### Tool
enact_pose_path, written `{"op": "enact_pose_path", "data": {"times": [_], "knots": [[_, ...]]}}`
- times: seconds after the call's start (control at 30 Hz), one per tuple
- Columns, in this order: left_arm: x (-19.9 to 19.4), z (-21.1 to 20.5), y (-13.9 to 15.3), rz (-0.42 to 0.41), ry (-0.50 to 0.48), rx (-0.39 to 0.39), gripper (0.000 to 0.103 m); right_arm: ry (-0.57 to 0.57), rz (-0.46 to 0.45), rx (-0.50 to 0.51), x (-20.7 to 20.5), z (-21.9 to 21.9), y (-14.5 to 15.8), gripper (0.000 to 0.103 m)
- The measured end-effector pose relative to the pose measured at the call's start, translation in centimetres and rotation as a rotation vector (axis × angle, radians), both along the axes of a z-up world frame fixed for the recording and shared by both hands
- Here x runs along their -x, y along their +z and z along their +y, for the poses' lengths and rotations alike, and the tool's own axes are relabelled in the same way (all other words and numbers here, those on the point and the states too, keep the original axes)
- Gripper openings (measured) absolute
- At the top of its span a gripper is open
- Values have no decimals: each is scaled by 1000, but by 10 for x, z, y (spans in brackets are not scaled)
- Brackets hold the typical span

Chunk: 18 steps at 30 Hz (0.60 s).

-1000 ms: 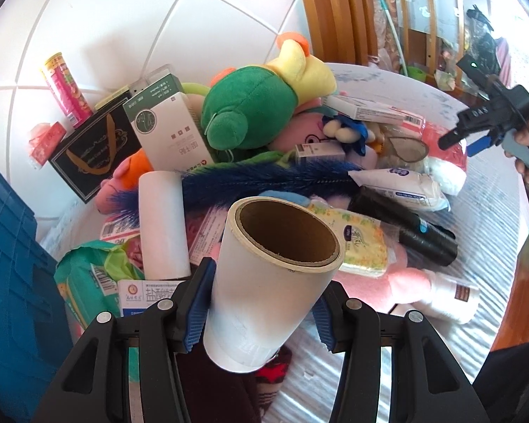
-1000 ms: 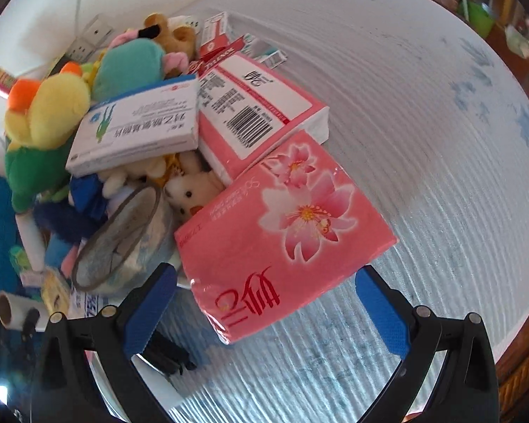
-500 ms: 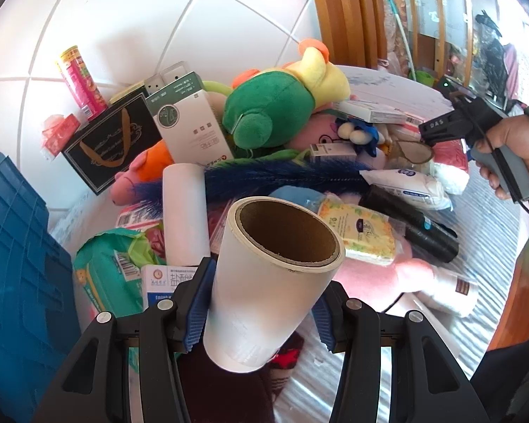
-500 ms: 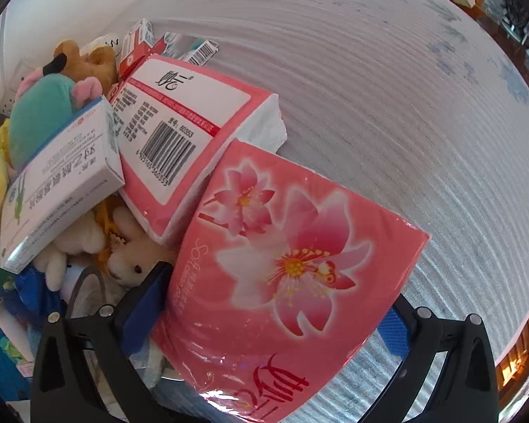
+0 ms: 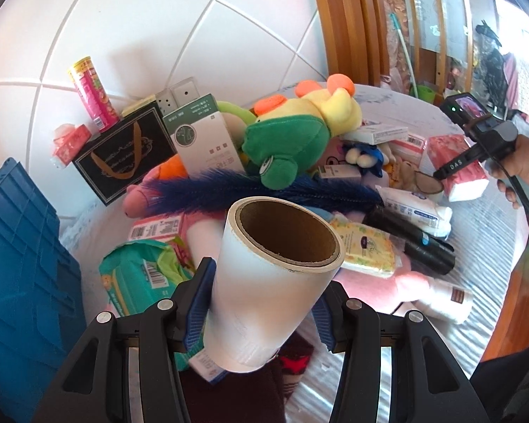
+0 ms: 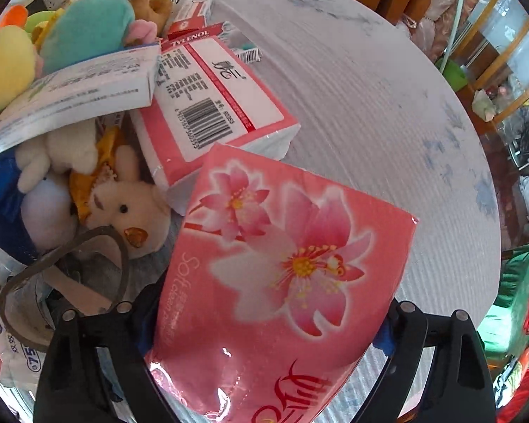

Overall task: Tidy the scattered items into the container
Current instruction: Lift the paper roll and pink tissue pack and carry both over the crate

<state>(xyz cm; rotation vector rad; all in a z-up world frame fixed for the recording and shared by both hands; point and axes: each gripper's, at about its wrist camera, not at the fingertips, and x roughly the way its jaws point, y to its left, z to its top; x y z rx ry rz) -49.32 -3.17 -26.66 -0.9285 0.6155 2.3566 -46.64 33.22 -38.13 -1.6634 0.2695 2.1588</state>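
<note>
My left gripper (image 5: 261, 303) is shut on a white roll with a brown cardboard core (image 5: 271, 282) and holds it above the pile. A blue crate (image 5: 21, 282) stands at the left. My right gripper (image 6: 264, 320) is shut on a pink flowered tissue pack (image 6: 282, 282), lifted off the table; the pack also shows in the left wrist view (image 5: 455, 162), with the right gripper (image 5: 476, 141) on it. A heap of plush toys, boxes and packets (image 5: 292, 176) covers the round table (image 6: 370, 88).
A second pink tissue pack (image 6: 211, 105) and a white medicine box (image 6: 77, 88) lie by a cream plush bear (image 6: 127, 208). A pink snack can (image 5: 93, 95) and black gift box (image 5: 123, 151) stand against the tiled wall. Wooden furniture is behind the table.
The right gripper closed on the pink tissue pack and lifted it off the table. The left gripper moved up and left with the roll, bringing more of the blue crate into view.
</note>
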Motion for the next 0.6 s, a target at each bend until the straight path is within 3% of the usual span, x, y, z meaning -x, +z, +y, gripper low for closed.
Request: {"op": "enact_pose_path", "data": {"times": [0.27,0.43,0.6], "knots": [[-5,-9,17,29,19,-18,50,10,69,-17,-7,-14,30,90],[-7,-18,35,52,45,-52,50,34,120,-14,12,15,61,90],[-11,-23,53,90,49,-56,50,69,182,-11,7,1,91,90]]}}
